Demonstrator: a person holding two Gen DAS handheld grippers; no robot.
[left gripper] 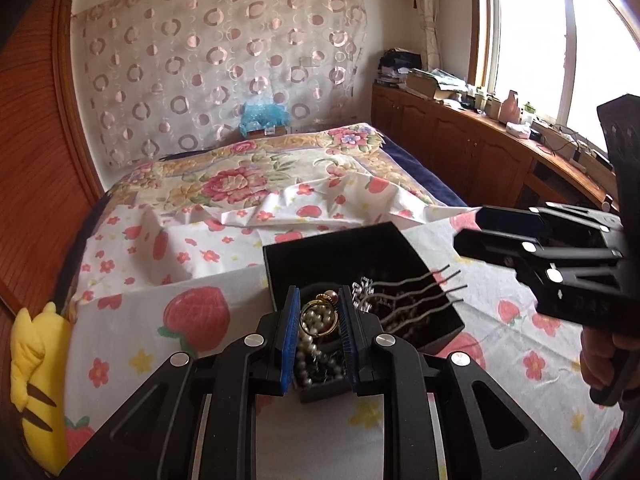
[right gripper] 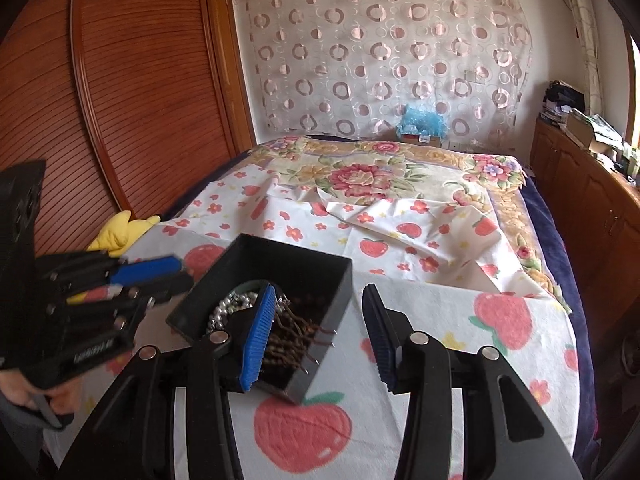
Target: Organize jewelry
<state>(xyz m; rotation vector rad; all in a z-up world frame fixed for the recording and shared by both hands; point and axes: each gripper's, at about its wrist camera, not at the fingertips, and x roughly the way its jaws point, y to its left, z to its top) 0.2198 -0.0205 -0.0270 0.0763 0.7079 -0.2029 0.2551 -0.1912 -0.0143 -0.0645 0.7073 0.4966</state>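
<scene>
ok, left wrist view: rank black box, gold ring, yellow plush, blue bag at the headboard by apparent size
1. black box
2. yellow plush, partly cut off at the edge, so close to the box
3. blue bag, far away, so likely understated
4. gold ring, between the left claw's pads

Both wrist views look down close over the bed toward the curtained wall. Shared: black box, each other's tongs.

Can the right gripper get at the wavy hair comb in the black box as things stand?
Probably yes. The right gripper is open and empty, with one finger already over the black box, which has no lid. The hair comb lies on top at that side; the left gripper, gripping the gold ring, sits beside it.
</scene>
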